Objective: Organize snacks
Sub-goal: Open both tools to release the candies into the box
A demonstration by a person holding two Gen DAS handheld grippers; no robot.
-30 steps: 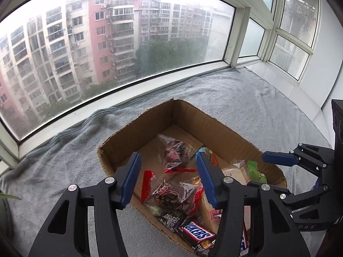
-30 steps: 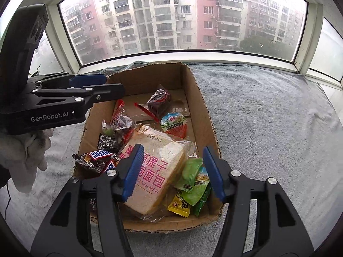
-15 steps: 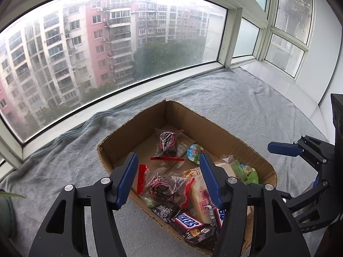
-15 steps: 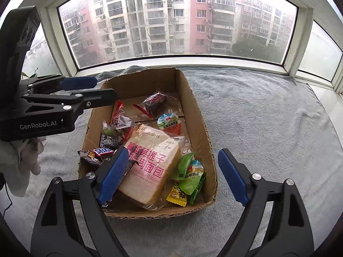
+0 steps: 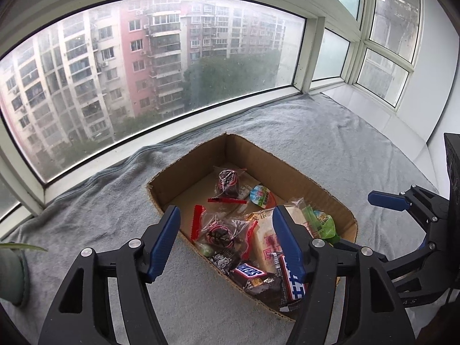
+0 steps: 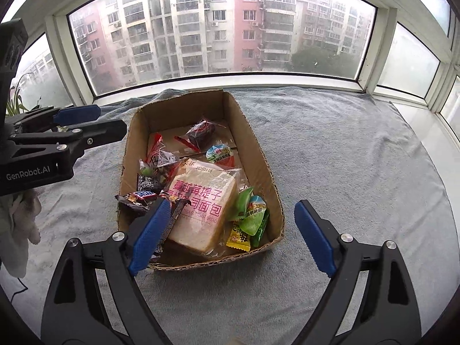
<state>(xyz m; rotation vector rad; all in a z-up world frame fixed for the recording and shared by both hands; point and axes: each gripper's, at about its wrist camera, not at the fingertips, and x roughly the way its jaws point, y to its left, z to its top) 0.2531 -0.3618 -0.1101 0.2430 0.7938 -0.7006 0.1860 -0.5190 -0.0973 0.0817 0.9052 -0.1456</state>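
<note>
An open cardboard box (image 6: 260, 155) (image 5: 187, 169) sits on a grey blanket and holds the snacks. Among them are a wrapped toast bread pack (image 6: 201, 201) (image 5: 264, 241), a Snickers bar (image 5: 250, 271) (image 6: 141, 195), green packets (image 6: 250, 212), a yellow candy (image 6: 237, 238), a jelly cup (image 6: 220, 153) and clear bags of dark sweets (image 5: 227, 181). My left gripper (image 5: 227, 224) hovers above the box's near-left side, its jaws opening with nothing between them. My right gripper (image 6: 231, 210) hangs over the box's near end, its jaws opening wide and clear of the bread.
The grey blanket (image 6: 345, 158) covers a bay window sill, with glass panes close behind the box. A bare white ledge (image 5: 382, 115) runs along the right. A potted plant (image 6: 15, 100) and a white cloth (image 6: 17, 224) are at the left.
Both grippers have lifted and drawn back from the box, which now looks smaller. The right jaws have spread widely away from the bread, and the left jaws have widened somewhat.
</note>
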